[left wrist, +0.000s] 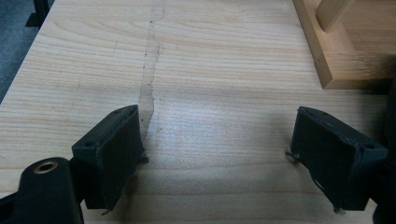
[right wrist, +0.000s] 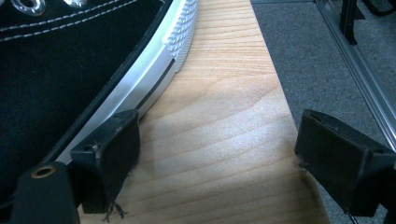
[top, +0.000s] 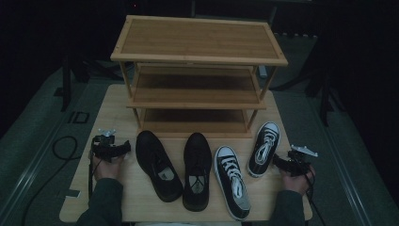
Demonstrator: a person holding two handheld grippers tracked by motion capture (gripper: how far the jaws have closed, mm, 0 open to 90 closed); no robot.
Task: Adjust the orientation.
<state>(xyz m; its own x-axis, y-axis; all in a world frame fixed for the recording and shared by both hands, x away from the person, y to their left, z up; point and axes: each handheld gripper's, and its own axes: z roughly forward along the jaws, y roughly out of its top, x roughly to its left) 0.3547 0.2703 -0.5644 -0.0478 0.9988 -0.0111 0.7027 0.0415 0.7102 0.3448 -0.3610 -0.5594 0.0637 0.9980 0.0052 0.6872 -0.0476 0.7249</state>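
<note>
Right, biggest first: wooden table [top: 113,108] carries a three-tier bamboo shoe rack [top: 197,70] at the far side, all three shelves bare. In front of it, a row of four shoes, toes toward the rack: two plain black shoes [top: 157,165] [top: 196,169] on the left half, two black-and-white sneakers on the right half, near sneaker [top: 232,181] angled, far sneaker [top: 264,148] closest to the right hand.

Key relation: right gripper [top: 288,165] sits just beside the far sneaker's heel end, at the sneaker's outer side; the shoe's long axis runs away from the person, tilted slightly right. In the right gripper view the white rubber sidewall [right wrist: 154,88] lies next to the left-hand jaw, maybe touching, can't tell; nothing between the jaws but table. So the sneaker lies to the gripper's left, a short sideways shift away.

Left gripper [top: 109,147] rests at the table's left edge, near the leftmost black shoe but apart from it; jaws spread wide over bare wood in the left gripper view, rack foot [left wrist: 327,56] ahead on the right.

Both sets of jaws wide apart, holding nothing. Likely judgement: shoes go onto the rack, none shelved yet; right hand nearer its shoe.
</note>
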